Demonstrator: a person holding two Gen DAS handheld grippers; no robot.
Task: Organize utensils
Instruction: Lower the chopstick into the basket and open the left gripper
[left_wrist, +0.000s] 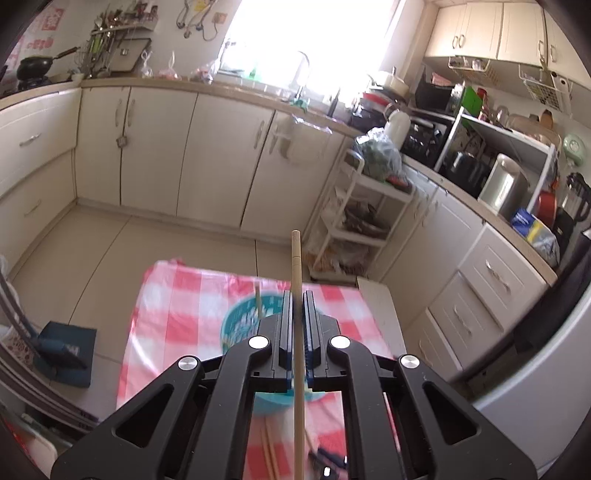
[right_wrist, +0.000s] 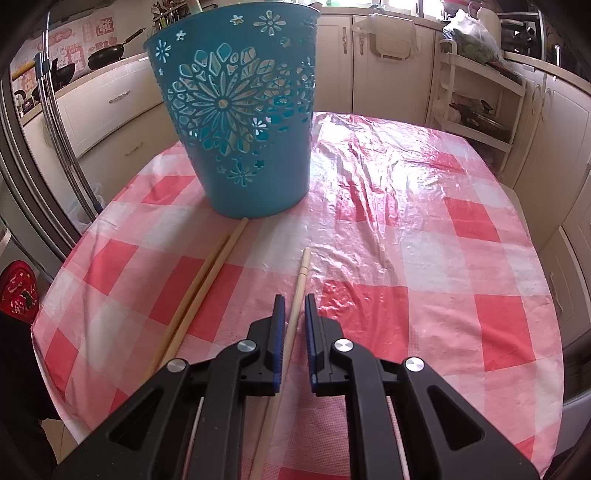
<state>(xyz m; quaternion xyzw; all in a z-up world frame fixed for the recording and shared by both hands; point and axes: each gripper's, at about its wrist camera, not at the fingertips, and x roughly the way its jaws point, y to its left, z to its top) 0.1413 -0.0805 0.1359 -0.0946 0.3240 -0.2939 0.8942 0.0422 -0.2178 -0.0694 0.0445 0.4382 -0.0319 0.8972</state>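
Note:
In the left wrist view my left gripper (left_wrist: 295, 295) is shut on a wooden chopstick (left_wrist: 296, 258) and holds it high above the teal basket (left_wrist: 240, 325), which has another stick standing in it. In the right wrist view the teal cut-out basket (right_wrist: 240, 110) stands on the red-and-white checked tablecloth (right_wrist: 406, 229). My right gripper (right_wrist: 294, 301) is low over the table, its jaws slightly apart on either side of a single chopstick (right_wrist: 301, 273) lying on the cloth. Two more chopsticks (right_wrist: 210, 273) lie side by side to its left, their tips near the basket's base.
Cream kitchen cabinets (left_wrist: 155, 147) run along the walls. A white shelf trolley (left_wrist: 362, 221) stands beyond the table's far right corner. A dustpan (left_wrist: 66, 347) lies on the floor to the left. A fridge (right_wrist: 29, 177) stands left of the table.

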